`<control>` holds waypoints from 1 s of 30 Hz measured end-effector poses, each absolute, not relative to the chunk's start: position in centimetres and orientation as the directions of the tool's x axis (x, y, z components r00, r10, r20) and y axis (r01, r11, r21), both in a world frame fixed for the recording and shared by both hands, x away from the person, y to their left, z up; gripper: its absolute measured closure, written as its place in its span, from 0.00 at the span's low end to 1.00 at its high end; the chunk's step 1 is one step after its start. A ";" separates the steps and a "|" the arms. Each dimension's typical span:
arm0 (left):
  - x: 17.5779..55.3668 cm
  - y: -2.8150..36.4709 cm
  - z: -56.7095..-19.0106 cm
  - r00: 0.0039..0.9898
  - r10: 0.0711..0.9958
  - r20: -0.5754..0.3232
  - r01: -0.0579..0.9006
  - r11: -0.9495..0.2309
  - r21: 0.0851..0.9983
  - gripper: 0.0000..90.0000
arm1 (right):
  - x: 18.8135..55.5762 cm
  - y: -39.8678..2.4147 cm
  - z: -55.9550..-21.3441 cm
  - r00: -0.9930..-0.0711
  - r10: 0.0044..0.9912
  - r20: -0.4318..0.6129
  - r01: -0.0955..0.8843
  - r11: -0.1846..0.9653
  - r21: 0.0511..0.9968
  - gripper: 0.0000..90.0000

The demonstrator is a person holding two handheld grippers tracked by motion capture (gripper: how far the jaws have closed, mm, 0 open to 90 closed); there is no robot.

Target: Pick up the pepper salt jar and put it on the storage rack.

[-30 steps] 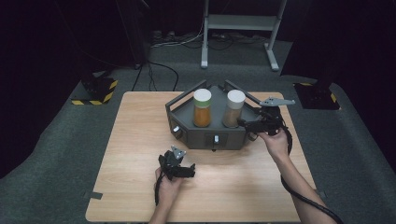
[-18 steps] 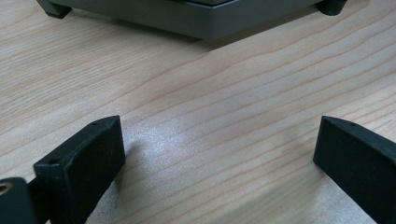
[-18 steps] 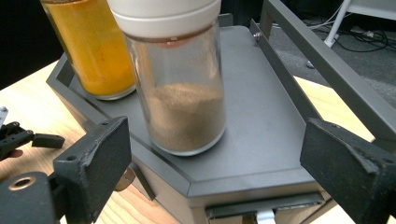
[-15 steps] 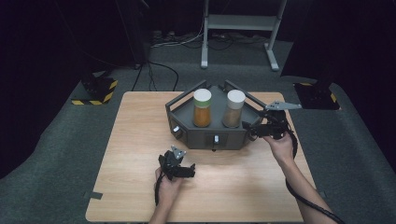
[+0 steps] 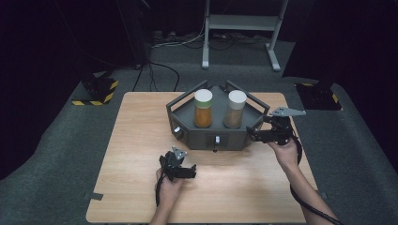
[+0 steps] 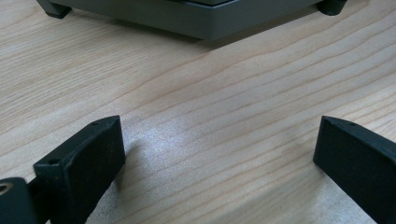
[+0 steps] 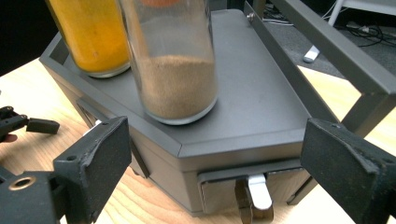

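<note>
A grey six-sided stand (image 5: 187, 129) sits at the table's middle and carries two white-capped jars: one of orange powder (image 5: 203, 112), one of brown powder (image 5: 234, 112). My right gripper (image 5: 253, 135) is open at the stand's right front corner, jaws pointing at it. In the right gripper view the gripper (image 7: 215, 128) faces the brown jar (image 7: 175, 70), the orange jar (image 7: 91, 37) and a small metal lever (image 7: 256, 193) on the stand's side. My left gripper (image 5: 187, 171) lies low over the wood before the stand, open and holding nothing (image 6: 217, 128).
The stand has raised bar rails (image 7: 327, 51) along its edges and small knobs on its front faces (image 5: 217, 139). The wooden table (image 5: 141, 140) has bare room left and front. Beyond lie dark floor, cables and a metal frame (image 5: 239, 21).
My right gripper has come down and nearer to the table's front, from beside the brown jar to the stand's right front corner. The left gripper has not moved.
</note>
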State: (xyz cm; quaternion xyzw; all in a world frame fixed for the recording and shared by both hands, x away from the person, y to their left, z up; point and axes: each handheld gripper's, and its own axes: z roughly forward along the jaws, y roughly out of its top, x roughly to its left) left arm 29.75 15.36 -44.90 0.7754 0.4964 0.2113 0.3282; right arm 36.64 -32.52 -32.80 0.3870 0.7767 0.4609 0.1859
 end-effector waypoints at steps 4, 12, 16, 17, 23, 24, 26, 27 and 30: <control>29.7 15.4 -44.9 0.418 0.908 0.002 0.631 -0.292 0.719 0.02 | 36.4 -32.7 -33.1 -0.632 0.772 0.065 0.431 0.280 0.858 0.09; 29.7 15.4 -44.9 0.418 0.909 0.002 0.631 -0.291 0.719 0.02 | 35.7 -33.1 -33.8 -0.627 0.777 0.062 0.440 0.287 0.851 0.09; 29.7 15.3 -44.9 0.418 0.909 0.004 0.631 -0.293 0.718 0.02 | 35.5 -33.3 -34.4 -0.622 0.780 0.074 0.450 0.278 0.849 0.09; 29.7 15.3 -44.9 0.417 0.909 0.002 0.632 -0.292 0.718 0.02 | 35.5 -33.4 -34.5 -0.622 0.779 0.075 0.450 0.277 0.849 0.09; 29.7 15.4 -44.9 0.417 0.909 0.002 0.632 -0.292 0.718 0.02 | 35.2 -33.6 -35.4 -0.619 0.780 0.086 0.461 0.273 0.844 0.09; 29.7 15.3 -44.9 0.417 0.909 0.002 0.632 -0.292 0.718 0.02 | 35.1 -33.6 -35.5 -0.619 0.781 0.084 0.461 0.274 0.844 0.09; 29.7 15.3 -44.9 0.418 0.909 0.003 0.631 -0.293 0.718 0.02 | 35.0 -33.7 -35.7 -0.617 0.782 0.085 0.463 0.274 0.843 0.09; 29.7 15.3 -44.9 0.418 0.909 0.003 0.631 -0.293 0.718 0.02 | 34.9 -33.7 -35.8 -0.618 0.782 0.083 0.464 0.277 0.842 0.09; 29.7 15.4 -44.9 0.418 0.908 0.003 0.631 -0.293 0.719 0.02 | 34.7 -33.9 -36.1 -0.617 0.783 0.084 0.468 0.279 0.839 0.09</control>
